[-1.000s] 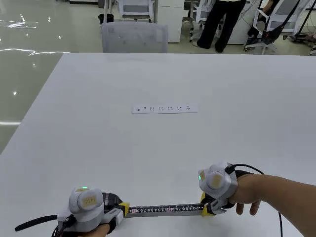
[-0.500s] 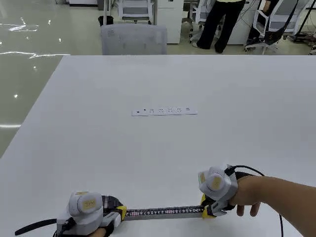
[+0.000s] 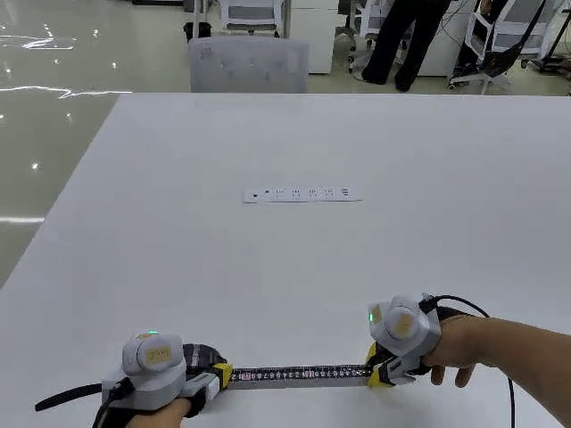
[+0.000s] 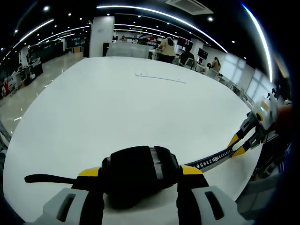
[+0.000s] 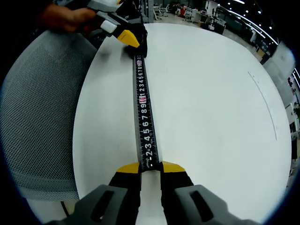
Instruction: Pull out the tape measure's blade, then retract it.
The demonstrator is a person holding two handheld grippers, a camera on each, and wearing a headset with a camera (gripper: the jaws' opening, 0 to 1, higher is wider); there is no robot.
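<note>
Far left, the left gripper (image 3: 219, 374) sits low at the near edge of the table (image 3: 268, 267), with the hand under it mostly cut off by the frame. Its 2 yellow-tipped jaws are clamped on either side of the black tape measure (image 4: 140, 173) body, which rests on the tabletop. From there the blade (image 3: 299, 374) runs out flat and straight to the right, just above the white surface. The right gripper (image 3: 375, 376) has its jaws pinched tight on the blade's tip, and the forearm comes in from the right edge with the wrist roughly level. The table is plain white, with a white power strip (image 3: 302, 193) lying flat near the middle. Behind it there's a grey chair (image 3: 248, 64), a glossy floor (image 3: 53, 89) and a person (image 3: 397, 40) standing at the back of an office. On the blade, the right gripper view shows 1 to 9 in white, then a red 10; the rest is too small to read.
</note>
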